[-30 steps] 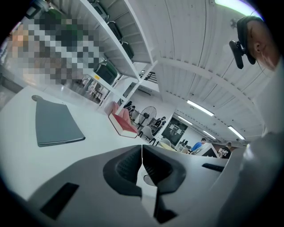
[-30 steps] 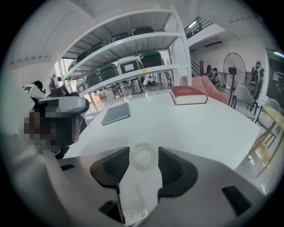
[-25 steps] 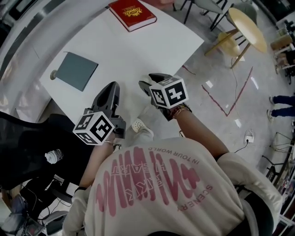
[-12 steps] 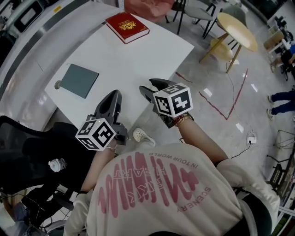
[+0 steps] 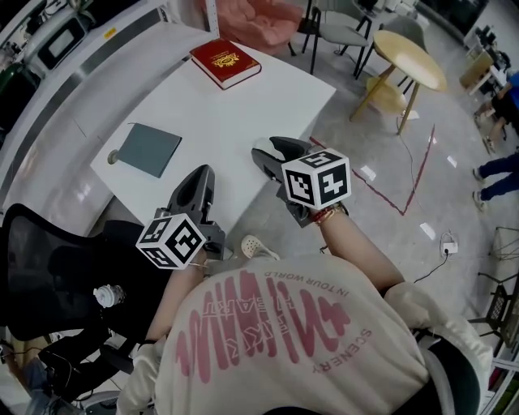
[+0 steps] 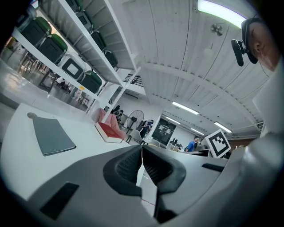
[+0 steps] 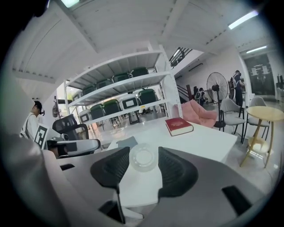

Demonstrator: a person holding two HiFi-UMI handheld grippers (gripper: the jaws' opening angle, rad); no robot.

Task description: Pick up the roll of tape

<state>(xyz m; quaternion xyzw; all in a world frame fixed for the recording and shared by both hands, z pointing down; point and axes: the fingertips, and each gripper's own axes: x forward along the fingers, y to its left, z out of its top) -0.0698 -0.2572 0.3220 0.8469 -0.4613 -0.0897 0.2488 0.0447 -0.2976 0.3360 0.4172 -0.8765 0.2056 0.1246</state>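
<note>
Tools lifted higher, right tool point(image 5: 269, 151) gripping tape roll point(image 7: 143, 158), left tool point(image 5: 200, 180) closed, over table edge point(image 5: 318, 99)

Head view: white table point(image 5: 243, 105) fills 11 o'clock, red book point(image 5: 225, 62) at its far end, grey pad point(image 5: 146, 149) nr its 9 o'clock edge. Round wooden table point(image 5: 415, 61) at 1, grey chair point(image 5: 340, 24) at 12, pink seat point(image 5: 272, 16) just left of it. Glossy pale floor point(image 5: 454, 194) at 3, red line point(image 5: 418, 170) marked across it. Black mesh office chair point(image 5: 45, 267) at 8. Right gripper view: white rack point(image 7: 124, 82) w/ green crates point(image 7: 146, 95) behind the table, standing fan point(image 7: 216, 84) at 3. Left gripper view: ribbed white ceiling point(image 6: 168, 40), strip light point(image 6: 222, 9) on at 1.
</note>
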